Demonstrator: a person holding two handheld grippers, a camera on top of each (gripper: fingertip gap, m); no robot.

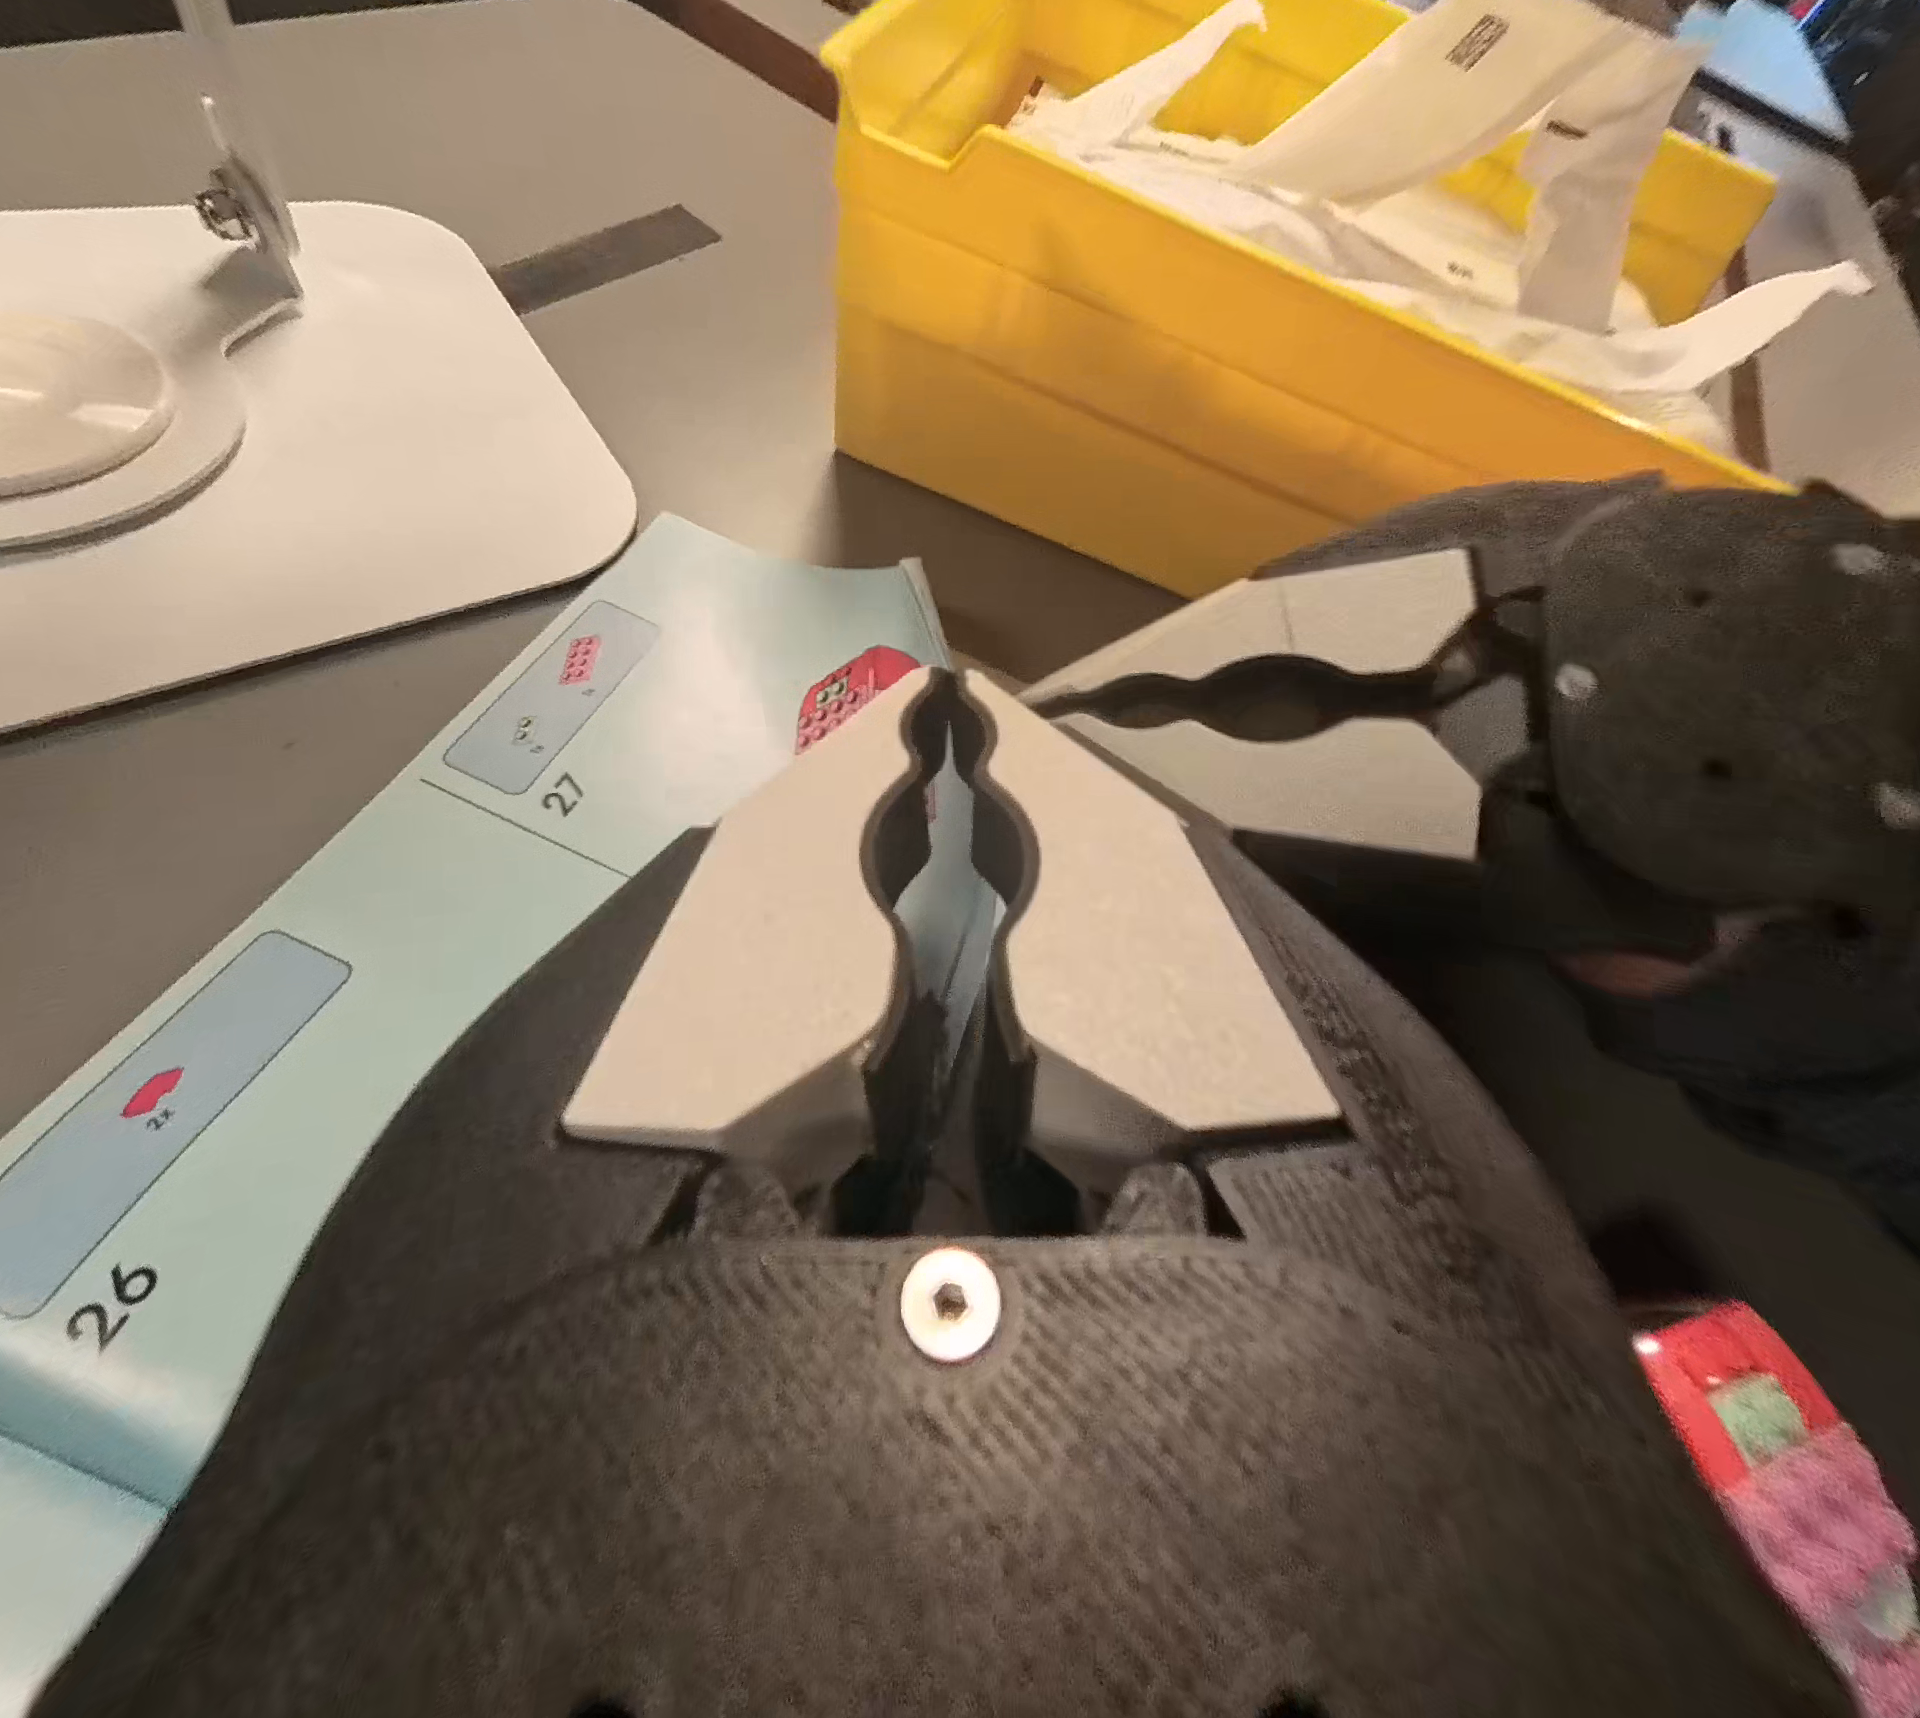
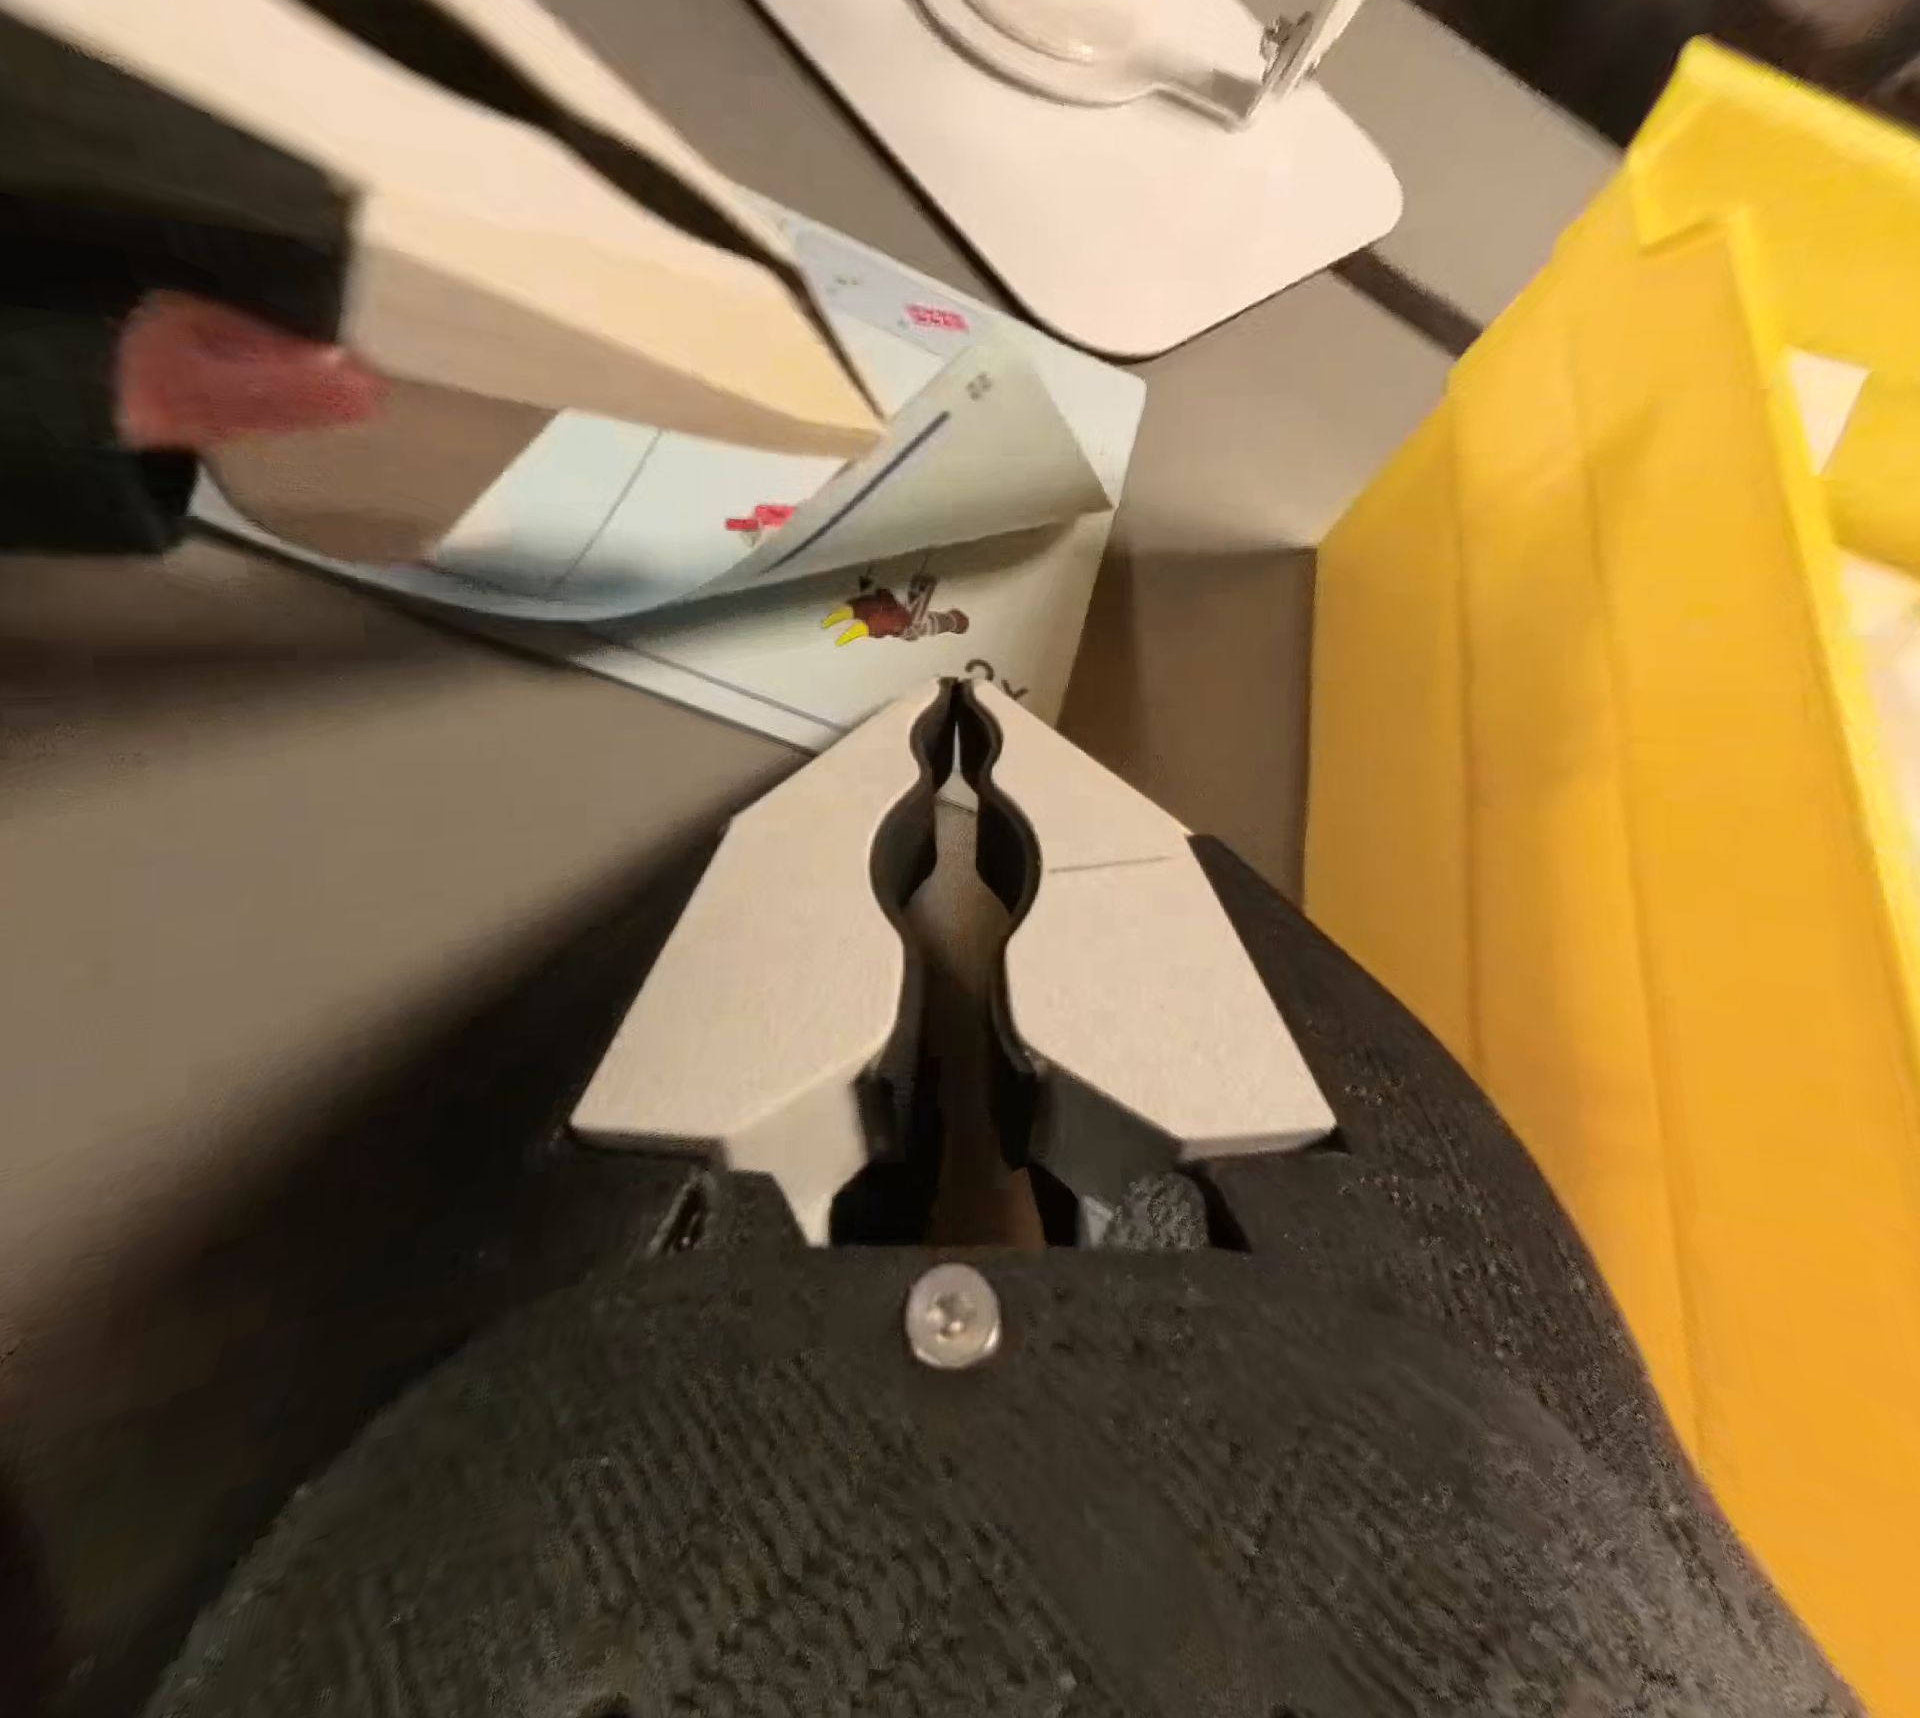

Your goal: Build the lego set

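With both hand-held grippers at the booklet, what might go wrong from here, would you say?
1. The left hand-held gripper is closed on a curled page of the pale blue instruction booklet; pulling might crease or tear the page.
2. The right hand-held gripper, also closed, sits at the lower page's corner; opposing pulls could strain the binding.
3. The yellow plastic bin stands close; a swing might hit it.

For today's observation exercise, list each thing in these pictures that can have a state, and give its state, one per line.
Left tool: shut, pinching a page of the booklet.
Right tool: shut, tips at the booklet's lower page.
Booklet: open on the table, one page lifted and curled.
Yellow bin: open-topped, filled with crumpled white paper bags.
White stand: upright on its flat base.
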